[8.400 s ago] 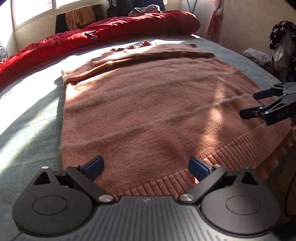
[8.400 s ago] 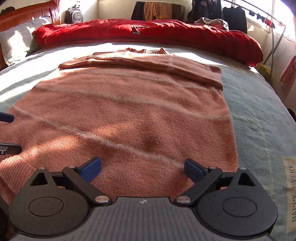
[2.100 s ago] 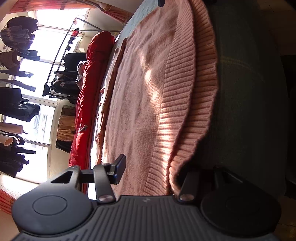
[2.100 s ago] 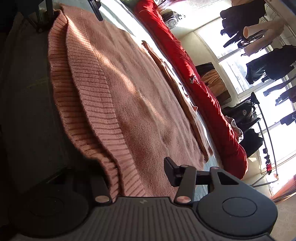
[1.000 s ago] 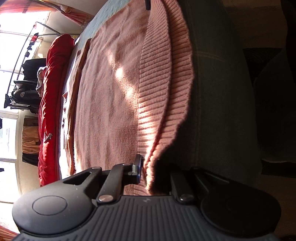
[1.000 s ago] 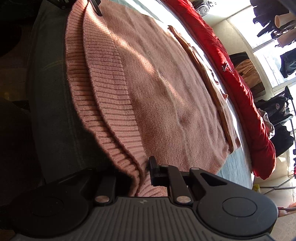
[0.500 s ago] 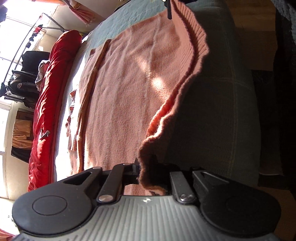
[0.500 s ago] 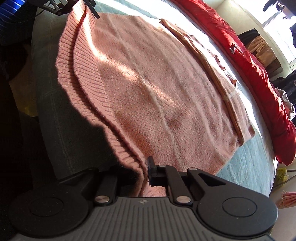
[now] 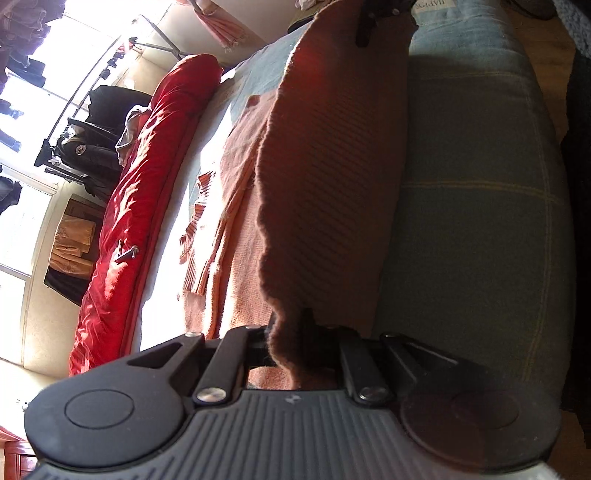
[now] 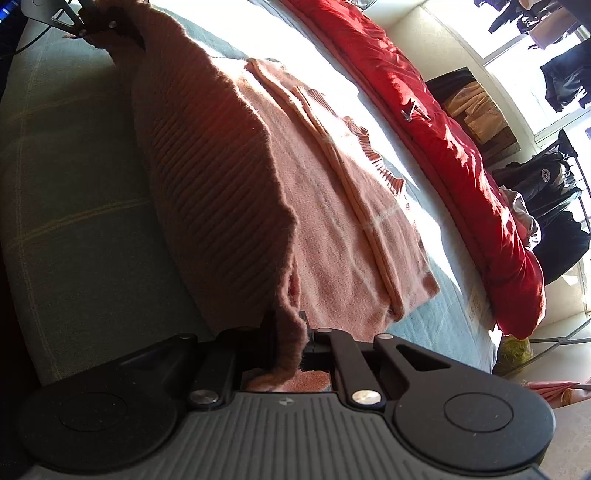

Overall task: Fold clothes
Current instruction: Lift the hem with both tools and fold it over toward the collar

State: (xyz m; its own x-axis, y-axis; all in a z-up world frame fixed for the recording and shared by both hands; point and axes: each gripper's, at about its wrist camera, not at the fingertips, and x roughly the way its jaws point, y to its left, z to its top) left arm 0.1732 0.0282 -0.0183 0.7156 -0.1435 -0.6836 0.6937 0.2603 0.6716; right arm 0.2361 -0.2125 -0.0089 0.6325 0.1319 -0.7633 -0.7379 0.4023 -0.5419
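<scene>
A salmon-pink knitted sweater (image 9: 236, 236) (image 10: 332, 206) lies on the bed with its sleeves folded across the chest. Its ribbed hem (image 9: 332, 177) (image 10: 214, 177) is raised off the bed and stretched between both grippers. My left gripper (image 9: 291, 339) is shut on one hem corner, the fabric bunched between its fingers. My right gripper (image 10: 290, 343) is shut on the other hem corner. Each gripper shows at the far end of the hem in the other's view: the right gripper (image 9: 373, 18) and the left gripper (image 10: 85, 22).
The bed has a grey-blue checked cover (image 9: 480, 221) (image 10: 74, 221). A red duvet (image 9: 140, 192) (image 10: 443, 140) runs along the far side. Dark clothes hang on a rack (image 9: 85, 122) (image 10: 554, 192) by the bright windows.
Both grippers have risen with the hem, so the ribbed edge now stands up from the bed and moves over the sweater's body. It hung over the bed edge a second ago.
</scene>
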